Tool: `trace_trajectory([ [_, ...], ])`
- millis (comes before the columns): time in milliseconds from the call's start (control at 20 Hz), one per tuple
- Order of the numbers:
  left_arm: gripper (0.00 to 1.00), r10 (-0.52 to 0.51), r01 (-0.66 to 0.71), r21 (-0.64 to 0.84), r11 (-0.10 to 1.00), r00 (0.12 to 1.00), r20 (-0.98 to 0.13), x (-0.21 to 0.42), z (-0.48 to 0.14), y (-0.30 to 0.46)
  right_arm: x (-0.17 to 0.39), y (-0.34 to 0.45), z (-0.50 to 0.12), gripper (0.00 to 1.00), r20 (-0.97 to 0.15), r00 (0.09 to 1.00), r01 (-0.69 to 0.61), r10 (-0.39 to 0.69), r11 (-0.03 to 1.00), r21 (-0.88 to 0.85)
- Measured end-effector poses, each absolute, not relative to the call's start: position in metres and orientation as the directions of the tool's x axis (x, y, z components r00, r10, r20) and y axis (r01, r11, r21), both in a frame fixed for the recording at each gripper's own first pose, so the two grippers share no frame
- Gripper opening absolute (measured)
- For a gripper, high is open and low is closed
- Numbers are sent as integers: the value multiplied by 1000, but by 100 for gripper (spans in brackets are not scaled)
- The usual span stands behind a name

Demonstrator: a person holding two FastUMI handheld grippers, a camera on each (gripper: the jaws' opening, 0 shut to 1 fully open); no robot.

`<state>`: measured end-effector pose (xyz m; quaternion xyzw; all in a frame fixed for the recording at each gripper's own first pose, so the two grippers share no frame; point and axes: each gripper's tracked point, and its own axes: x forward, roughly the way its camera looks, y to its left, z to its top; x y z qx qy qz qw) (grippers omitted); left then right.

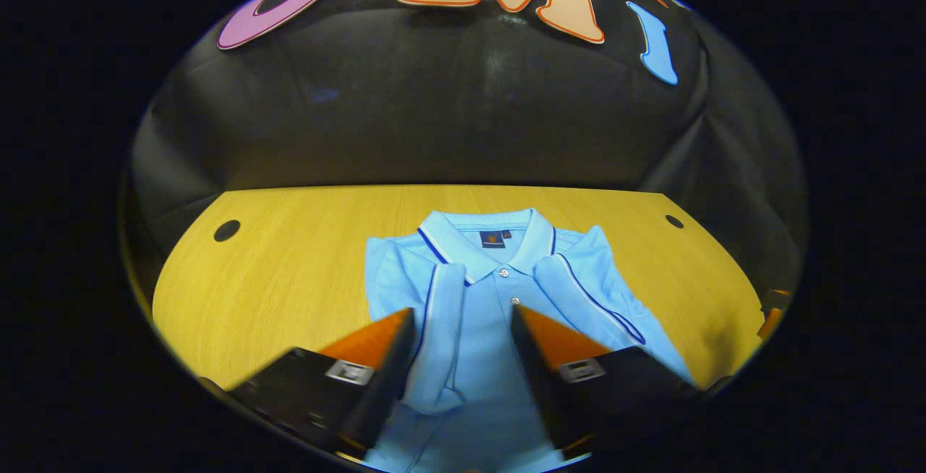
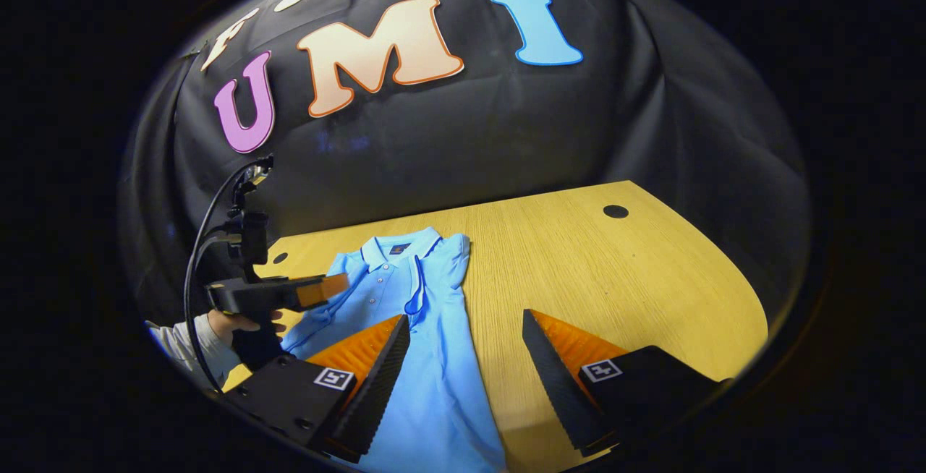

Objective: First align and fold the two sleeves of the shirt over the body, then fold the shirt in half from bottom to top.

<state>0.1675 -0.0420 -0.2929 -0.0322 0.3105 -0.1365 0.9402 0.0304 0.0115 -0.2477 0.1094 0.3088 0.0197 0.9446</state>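
In the left gripper view the left gripper [image 1: 463, 317] hangs with fingers spread over the light blue shirt [image 1: 499, 292], which lies flat on the desk [image 1: 289, 270], collar at 12 o'clock, both sleeves folded in. In the right gripper view the right gripper [image 2: 466, 325] is also spread, holding nothing, the shirt at its 9 o'clock.

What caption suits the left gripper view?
Open left gripper above a light blue polo shirt, both sleeves folded in, on a wooden table.

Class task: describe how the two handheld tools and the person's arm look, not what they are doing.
Each tool has a black body and two wedge-shaped ribbed fingers bearing small square black-and-white markers: left tool, right tool. A black cable loops up from the left tool. The person wears a light sleeve.
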Motion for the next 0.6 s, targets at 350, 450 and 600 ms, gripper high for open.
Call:
trace_trajectory([
  [350, 96, -267, 244, -110, 963, 842, -469, 126, -239, -15, 15, 26, -233, 94, -520, 846, -12, 117, 979, 202],
  [450, 96, -232, 222, -75, 972, 867, -442, 104, -221, 0, -2, 27, -236, 98, -528, 840, -37, 128, 983, 180],
  [600, 96, -226, 224, -56, 973, 879, -419, 60, -201, 14, -31, 26, -229, 98, -528, 839, -56, 129, 987, 151],
])
